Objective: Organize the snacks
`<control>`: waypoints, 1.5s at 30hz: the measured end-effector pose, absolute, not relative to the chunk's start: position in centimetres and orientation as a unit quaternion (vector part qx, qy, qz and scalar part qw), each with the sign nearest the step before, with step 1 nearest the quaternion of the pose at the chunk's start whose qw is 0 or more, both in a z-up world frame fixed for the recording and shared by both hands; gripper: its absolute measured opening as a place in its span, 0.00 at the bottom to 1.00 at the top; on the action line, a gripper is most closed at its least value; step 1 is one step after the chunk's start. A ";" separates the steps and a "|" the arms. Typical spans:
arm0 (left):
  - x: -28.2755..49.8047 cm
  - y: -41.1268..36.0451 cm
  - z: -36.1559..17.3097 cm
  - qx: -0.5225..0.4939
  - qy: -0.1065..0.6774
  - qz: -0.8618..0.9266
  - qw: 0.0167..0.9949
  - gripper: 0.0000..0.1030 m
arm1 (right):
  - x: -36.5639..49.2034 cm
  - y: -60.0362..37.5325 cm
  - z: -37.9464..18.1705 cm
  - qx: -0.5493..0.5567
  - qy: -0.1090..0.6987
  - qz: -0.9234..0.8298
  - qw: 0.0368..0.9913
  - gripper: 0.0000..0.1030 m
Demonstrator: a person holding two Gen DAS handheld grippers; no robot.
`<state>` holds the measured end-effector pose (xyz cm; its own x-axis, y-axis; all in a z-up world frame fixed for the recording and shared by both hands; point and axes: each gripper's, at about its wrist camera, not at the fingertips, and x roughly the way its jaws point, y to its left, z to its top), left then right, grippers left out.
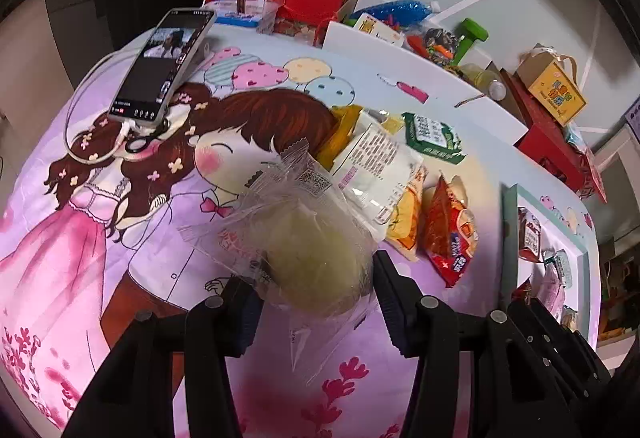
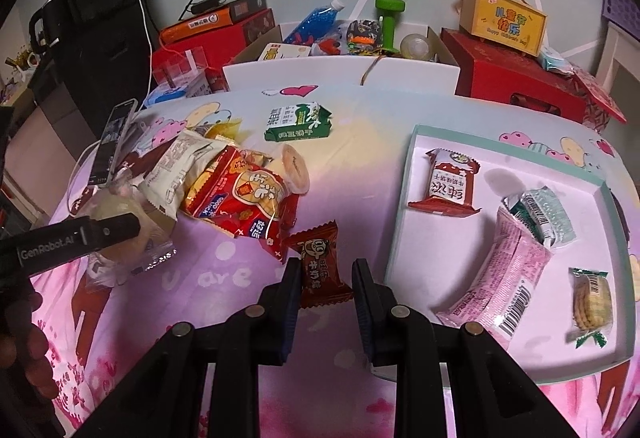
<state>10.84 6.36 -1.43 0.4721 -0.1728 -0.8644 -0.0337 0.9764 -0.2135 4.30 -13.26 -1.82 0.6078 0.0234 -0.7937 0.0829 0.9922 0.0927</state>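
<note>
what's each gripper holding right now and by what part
Left gripper brackets the pale round bun in its clear plastic wrapper across the middle; right gripper straddles the small dark red candy packet. Firm grip cannot be told.

Both wrist views are evenly lit indoor light, fairly bright at centre; strong fisheye bending curves the pink cartoon-print bedsheet (image 1: 120, 238) and darkens every corner to black. The clear plastic bun wrapper (image 1: 296, 238) shows soft glare and slight blur; shadows stay faint.
</note>
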 end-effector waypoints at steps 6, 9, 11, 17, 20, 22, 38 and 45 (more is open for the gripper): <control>10.5 5.7 0.0 -0.094 0.493 -0.050 0.863 0.52 | 4.0 -13.8 -1.3 0.063 0.436 -0.020 0.897 0.27; 10.3 5.0 0.5 -0.088 0.487 -0.059 0.867 0.52 | 3.9 -14.2 -1.2 0.065 0.435 -0.023 0.898 0.27; 10.1 4.4 0.9 -0.082 0.481 -0.067 0.870 0.52 | 3.8 -14.5 -1.1 0.066 0.435 -0.027 0.898 0.27; 9.6 2.0 2.0 -0.058 0.467 -0.093 0.878 0.52 | 3.2 -16.6 -0.5 0.079 0.426 -0.045 0.900 0.27; 9.4 0.3 2.4 -0.043 0.462 -0.110 0.879 0.52 | 2.8 -18.2 -0.2 0.086 0.423 -0.062 0.900 0.27; 9.3 -0.8 2.6 -0.033 0.459 -0.121 0.880 0.52 | 2.5 -19.3 -0.1 0.092 0.422 -0.072 0.899 0.27; 7.4 -13.8 2.0 0.069 0.444 -0.253 0.857 0.52 | -1.0 -29.3 0.4 0.155 0.404 -0.157 0.888 0.27; 7.7 -17.4 -0.4 0.101 0.455 -0.271 0.842 0.52 | -2.0 -32.0 -0.4 0.170 0.409 -0.180 0.878 0.27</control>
